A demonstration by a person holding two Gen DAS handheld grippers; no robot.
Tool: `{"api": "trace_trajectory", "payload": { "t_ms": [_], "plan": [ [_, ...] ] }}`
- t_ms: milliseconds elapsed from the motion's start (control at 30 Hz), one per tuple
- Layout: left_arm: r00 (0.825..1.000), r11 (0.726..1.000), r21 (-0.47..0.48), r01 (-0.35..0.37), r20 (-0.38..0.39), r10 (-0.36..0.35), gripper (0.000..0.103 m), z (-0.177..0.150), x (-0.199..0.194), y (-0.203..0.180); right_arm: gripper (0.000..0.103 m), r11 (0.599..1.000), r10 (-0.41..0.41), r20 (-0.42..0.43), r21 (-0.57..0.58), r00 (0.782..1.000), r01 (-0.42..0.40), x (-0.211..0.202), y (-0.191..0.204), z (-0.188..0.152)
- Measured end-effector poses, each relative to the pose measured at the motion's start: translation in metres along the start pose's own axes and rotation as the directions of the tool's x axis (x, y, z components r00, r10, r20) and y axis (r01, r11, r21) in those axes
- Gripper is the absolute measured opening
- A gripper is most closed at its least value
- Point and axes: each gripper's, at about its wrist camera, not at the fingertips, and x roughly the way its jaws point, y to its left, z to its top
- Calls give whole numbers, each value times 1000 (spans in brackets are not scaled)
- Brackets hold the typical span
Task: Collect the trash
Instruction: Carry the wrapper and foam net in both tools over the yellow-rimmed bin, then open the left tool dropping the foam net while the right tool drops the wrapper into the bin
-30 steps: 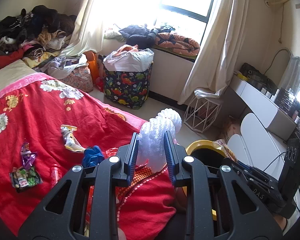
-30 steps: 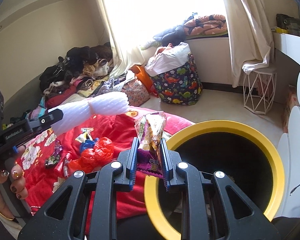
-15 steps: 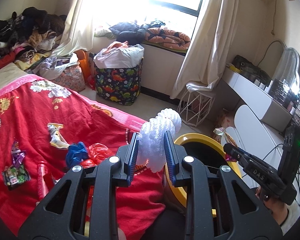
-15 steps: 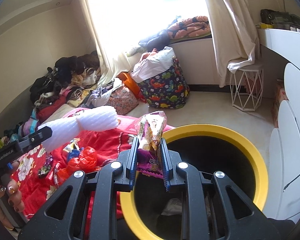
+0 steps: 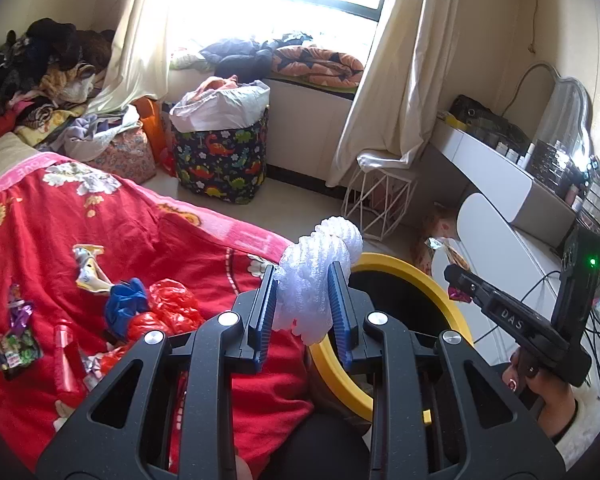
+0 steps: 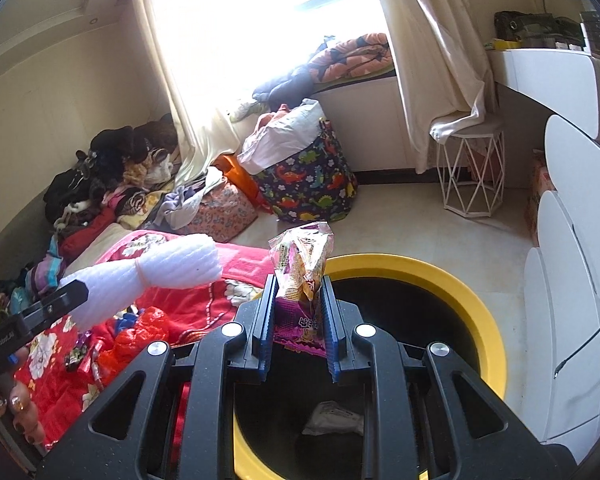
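Note:
My left gripper (image 5: 302, 280) is shut on a white foam net sleeve (image 5: 318, 268) and holds it at the left rim of the yellow-rimmed black trash bin (image 5: 440, 292). My right gripper (image 6: 298, 292) is shut on a purple and orange snack wrapper (image 6: 302, 276) above the bin's (image 6: 476, 312) near rim. A white crumpled scrap (image 6: 334, 418) lies inside the bin. The sleeve also shows at left in the right wrist view (image 6: 156, 276). Loose trash lies on the red blanket (image 5: 32, 240): a red plastic bag (image 5: 168, 306), a blue scrap (image 5: 126, 304), wrappers (image 5: 88, 270).
A dinosaur-print laundry basket (image 5: 220, 164) and a white wire stool (image 5: 380, 204) stand on the floor beyond the bed. A white desk and cabinets (image 5: 500, 208) run along the right. Clothes are piled at the far left (image 5: 40, 68).
Both grippers have moved over toward the bin with their loads. The bin's opening now sits under the right gripper and closer beside the left one.

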Motion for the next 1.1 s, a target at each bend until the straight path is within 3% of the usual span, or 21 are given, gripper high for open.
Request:
{"api": "trace_trajectory", "payload": {
  "t_ms": [600,1100],
  "plan": [
    [995,997,54,54,-84,-49,20,-21,27,-31,20,996,-59,-21,67,998,61,7,-31,-5],
    [980,990,113,83,-192,-60,20,-46,66,-59,20,991,-100,-70,83,992,106,21,-48,-11]
  ]
}}
